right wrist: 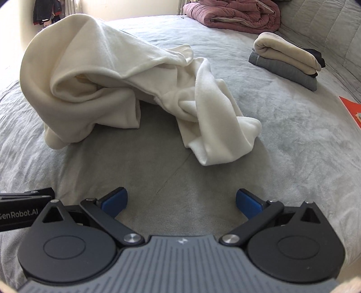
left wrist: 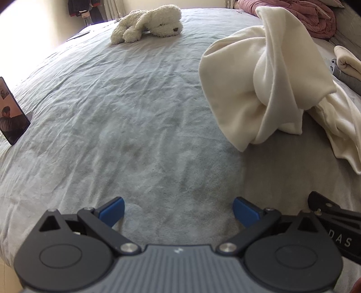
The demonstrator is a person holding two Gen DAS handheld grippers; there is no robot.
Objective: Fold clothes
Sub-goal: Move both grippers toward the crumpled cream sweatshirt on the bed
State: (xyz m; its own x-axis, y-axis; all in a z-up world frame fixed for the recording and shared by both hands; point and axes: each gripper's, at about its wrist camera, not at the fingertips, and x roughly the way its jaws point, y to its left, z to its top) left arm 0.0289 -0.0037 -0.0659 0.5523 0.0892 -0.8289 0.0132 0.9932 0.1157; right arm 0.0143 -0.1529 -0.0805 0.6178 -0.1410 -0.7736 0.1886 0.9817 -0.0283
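A crumpled cream fleece garment (right wrist: pixel 108 74) lies bunched on the grey bed (right wrist: pixel 282 139), one twisted end trailing toward me. In the left wrist view the same cream garment (left wrist: pixel 266 90) sits at the upper right. My right gripper (right wrist: pixel 181 204) hovers open over bare sheet, a short way in front of the garment's trailing end. My left gripper (left wrist: pixel 178 210) is open too, left of the garment, with nothing between its blue pads (left wrist: pixel 112 210).
A stack of folded clothes (right wrist: pixel 288 60) rests at the far right of the bed. A maroon quilt (right wrist: pixel 237 13) lies at the head. A white plush toy (left wrist: pixel 146 24) sits far left. A phone (left wrist: pixel 12 115) stands propped at the left edge. An orange object (right wrist: pixel 352 108) lies at the right.
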